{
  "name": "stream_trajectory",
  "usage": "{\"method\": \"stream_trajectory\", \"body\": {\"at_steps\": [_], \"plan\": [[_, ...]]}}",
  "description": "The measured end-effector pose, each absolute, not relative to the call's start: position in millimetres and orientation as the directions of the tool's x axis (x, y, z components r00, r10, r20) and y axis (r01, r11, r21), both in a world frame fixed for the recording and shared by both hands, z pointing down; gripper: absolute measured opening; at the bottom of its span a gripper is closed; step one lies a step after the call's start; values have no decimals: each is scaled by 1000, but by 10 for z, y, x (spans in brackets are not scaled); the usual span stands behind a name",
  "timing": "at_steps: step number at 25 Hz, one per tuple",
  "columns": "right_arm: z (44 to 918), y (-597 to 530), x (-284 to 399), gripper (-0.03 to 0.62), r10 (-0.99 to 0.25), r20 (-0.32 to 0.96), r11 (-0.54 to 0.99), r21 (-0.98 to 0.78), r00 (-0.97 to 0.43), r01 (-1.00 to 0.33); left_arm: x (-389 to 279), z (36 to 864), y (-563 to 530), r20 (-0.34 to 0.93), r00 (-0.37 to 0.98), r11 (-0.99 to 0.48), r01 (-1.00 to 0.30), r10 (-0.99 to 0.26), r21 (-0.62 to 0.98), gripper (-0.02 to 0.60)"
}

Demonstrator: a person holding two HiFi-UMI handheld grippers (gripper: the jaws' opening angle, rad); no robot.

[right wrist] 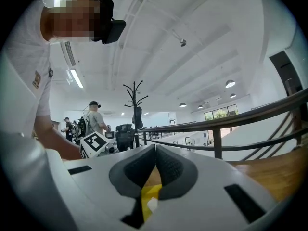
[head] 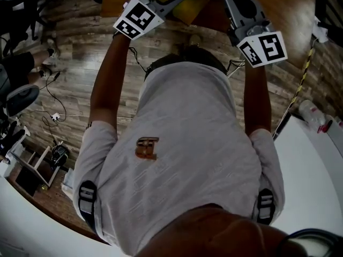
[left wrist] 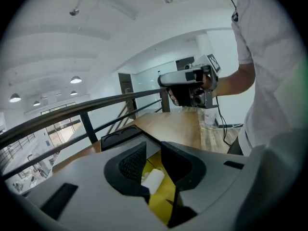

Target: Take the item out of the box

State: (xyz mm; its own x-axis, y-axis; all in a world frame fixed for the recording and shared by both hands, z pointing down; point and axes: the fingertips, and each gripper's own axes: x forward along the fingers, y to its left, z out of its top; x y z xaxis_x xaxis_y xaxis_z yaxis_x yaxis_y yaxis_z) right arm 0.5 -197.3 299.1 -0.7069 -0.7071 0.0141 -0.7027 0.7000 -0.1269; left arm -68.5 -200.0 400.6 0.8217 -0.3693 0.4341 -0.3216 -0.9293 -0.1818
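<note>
A yellow box (head: 188, 6) lies on the brown table at the top of the head view, between my two grippers. In the left gripper view my left gripper (left wrist: 153, 146) hangs over that box (left wrist: 162, 198) with its jaws a little apart. A small white item (left wrist: 154, 179) lies in the box below the gap, and nothing is pressed between the pads. My right gripper (right wrist: 155, 148) points level with its jaw tips touching and nothing between them. The yellow box (right wrist: 146, 193) and a bit of white (right wrist: 151, 205) show under it. From the left, the right gripper (left wrist: 190, 86) appears across the table.
The wooden tabletop (left wrist: 179, 127) runs along a dark railing (left wrist: 86, 110); a black tray (left wrist: 119, 136) sits beyond the box. Cables (head: 53, 114) trail over the plank floor at left. A white table (head: 316, 165) with a bottle (head: 312, 113) stands at right. People (right wrist: 95, 119) stand far off.
</note>
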Motion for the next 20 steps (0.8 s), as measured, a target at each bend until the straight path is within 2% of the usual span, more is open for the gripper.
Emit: {"method": "stream_trajectory", "body": {"at_steps": [11,20], "plan": [[3214,-2484,522,32,-633,43,765,-117,-773,-633,-211,4801,-2292,717,657,-972,-135,-234,-193,209],[3343,-2694,655,31,-603,53,787,-122,-796,-605,-223,5174,-2482,829,536,-986,-51,-159,-156,245]]}}
